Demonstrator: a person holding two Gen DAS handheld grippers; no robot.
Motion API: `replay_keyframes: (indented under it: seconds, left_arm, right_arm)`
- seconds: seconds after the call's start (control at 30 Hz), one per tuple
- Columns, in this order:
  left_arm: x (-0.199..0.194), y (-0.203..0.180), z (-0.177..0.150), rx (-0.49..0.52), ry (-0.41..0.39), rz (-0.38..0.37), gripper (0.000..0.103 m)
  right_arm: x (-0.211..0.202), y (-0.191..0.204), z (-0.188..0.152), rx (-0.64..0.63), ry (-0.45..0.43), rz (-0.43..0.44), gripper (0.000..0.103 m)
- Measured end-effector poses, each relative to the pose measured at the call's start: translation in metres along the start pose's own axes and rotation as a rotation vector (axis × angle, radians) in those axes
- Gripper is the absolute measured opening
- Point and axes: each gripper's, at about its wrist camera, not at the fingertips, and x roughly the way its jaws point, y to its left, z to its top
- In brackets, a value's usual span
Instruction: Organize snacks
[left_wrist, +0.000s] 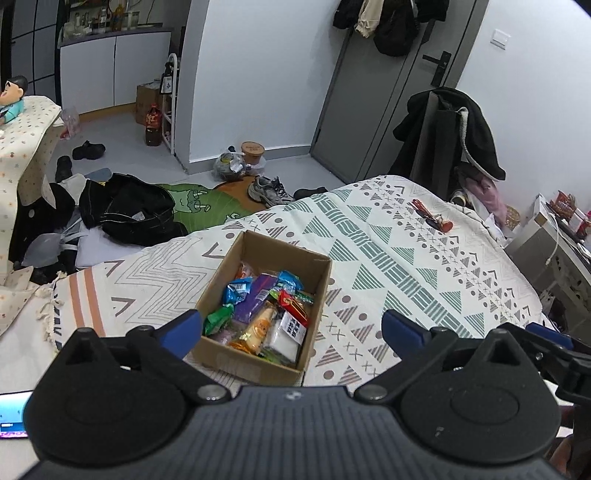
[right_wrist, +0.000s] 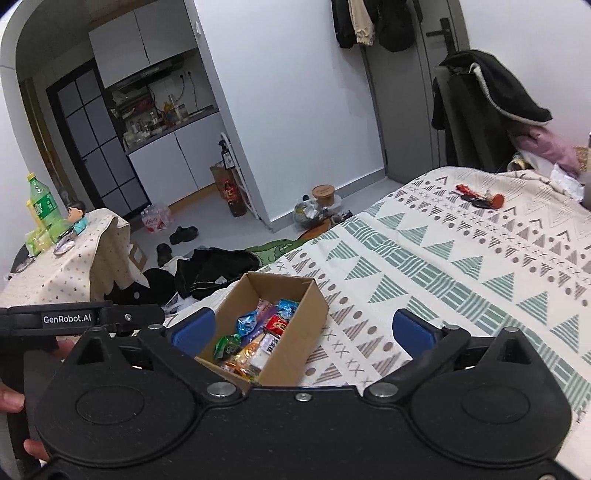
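A brown cardboard box (left_wrist: 317, 291) (right_wrist: 303, 332) sits on the patterned bedspread, holding several wrapped snacks (left_wrist: 258, 314) (right_wrist: 258, 332) in blue, purple, green, red and orange. My left gripper (left_wrist: 291, 330) hovers open just in front of the box, its blue fingertips (left_wrist: 186, 330) wide apart with nothing between them. My right gripper (right_wrist: 303, 328) is also open and empty, held above the box's near end. The left gripper's body (right_wrist: 74, 319) shows at the left of the right wrist view. Far across the bed lie a red snack bar (right_wrist: 467, 190) and small dark items (left_wrist: 432, 218).
The bedspread (left_wrist: 406, 266) stretches right and back. A chair draped with a black coat (left_wrist: 450, 136) stands behind the bed. On the floor lie a black bag (left_wrist: 129, 210), shoes (left_wrist: 267, 190) and a green mat. A cloth-covered side table (right_wrist: 62, 266) carries a green bottle.
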Motion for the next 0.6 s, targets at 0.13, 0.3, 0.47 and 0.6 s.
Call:
replay_keyframes:
  seconds: [0.13, 0.3, 0.47, 0.6]
  left_arm:
    - [-0.014, -0.006, -0.010, 0.020, -0.007, -0.006, 0.103]
    - [-0.030, -0.013, -0.021, 0.041, -0.021, 0.003, 0.103]
    - [-0.043, -0.021, -0.035, 0.073, -0.031, 0.011, 0.103]
    - [-0.050, -0.025, -0.046, 0.093, -0.028, 0.005, 0.103]
  right_arm:
    - [-0.019, -0.002, -0.008, -0.003, -0.015, -0.004, 0.103]
    - [-0.045, -0.005, -0.016, 0.008, -0.044, -0.008, 0.103]
    - [-0.064, -0.005, -0.025, 0.004, -0.053, -0.021, 0.103]
    - [-0.077, -0.005, -0.035, -0.001, -0.056, -0.031, 0.103]
